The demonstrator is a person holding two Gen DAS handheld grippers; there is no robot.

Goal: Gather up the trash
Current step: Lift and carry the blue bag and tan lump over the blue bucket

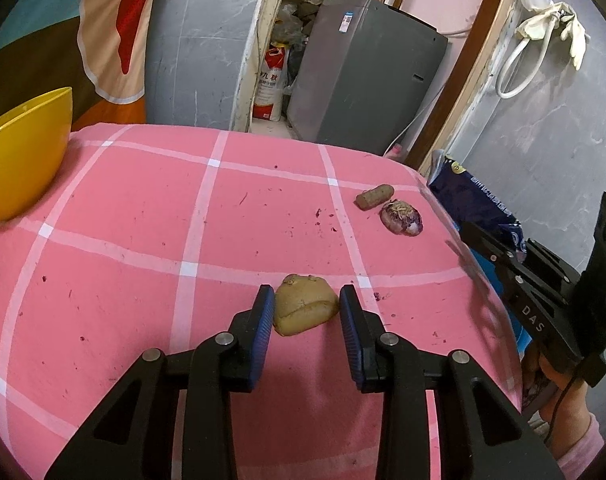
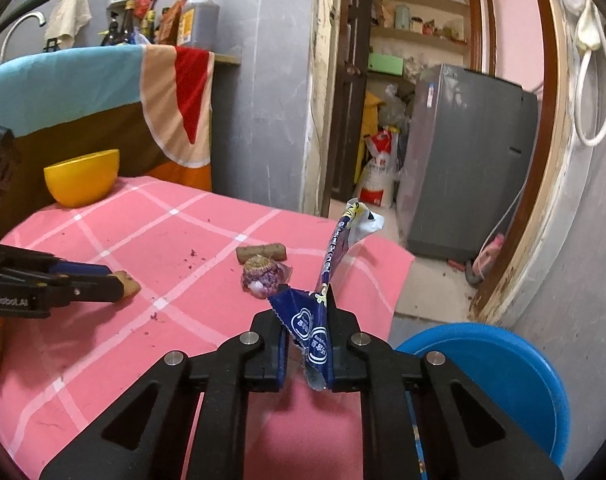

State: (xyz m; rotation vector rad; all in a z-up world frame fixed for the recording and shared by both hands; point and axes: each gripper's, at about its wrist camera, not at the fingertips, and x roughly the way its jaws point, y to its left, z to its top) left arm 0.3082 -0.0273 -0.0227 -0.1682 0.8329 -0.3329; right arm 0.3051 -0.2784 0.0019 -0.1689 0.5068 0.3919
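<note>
- the left gripper (image 1: 306, 312) is spread wide, its 2 blue pads on either side of a tan potato piece (image 1: 305, 306) lying on the pink checked tablecloth (image 1: 143, 240), low in the left wrist view at about 6 o'clock; the left pad looks to be touching it, the right pad sits just beside it.
- that piece looks firm, light and lumpy with a cut face; a squeeze across its broad middle should hold, though the rounded skin side may slip.
- the right gripper (image 2: 309, 344) is pinched on a blue snack wrapper (image 2: 327, 292), which stands up at 12 o'clock from the jaws; thin, crinkly, almost weightless, so a hold near the crumpled lower end suits it.
- a purple onion end (image 2: 261, 276) and a brown stub (image 2: 263, 254) lie touching at about 11 o'clock from the right gripper; the onion looks flaky and soft.
- a blue basin (image 2: 503, 360) sits off the table at 4 o'clock, a yellow bowl (image 2: 83, 178) at 10 o'clock.
</note>
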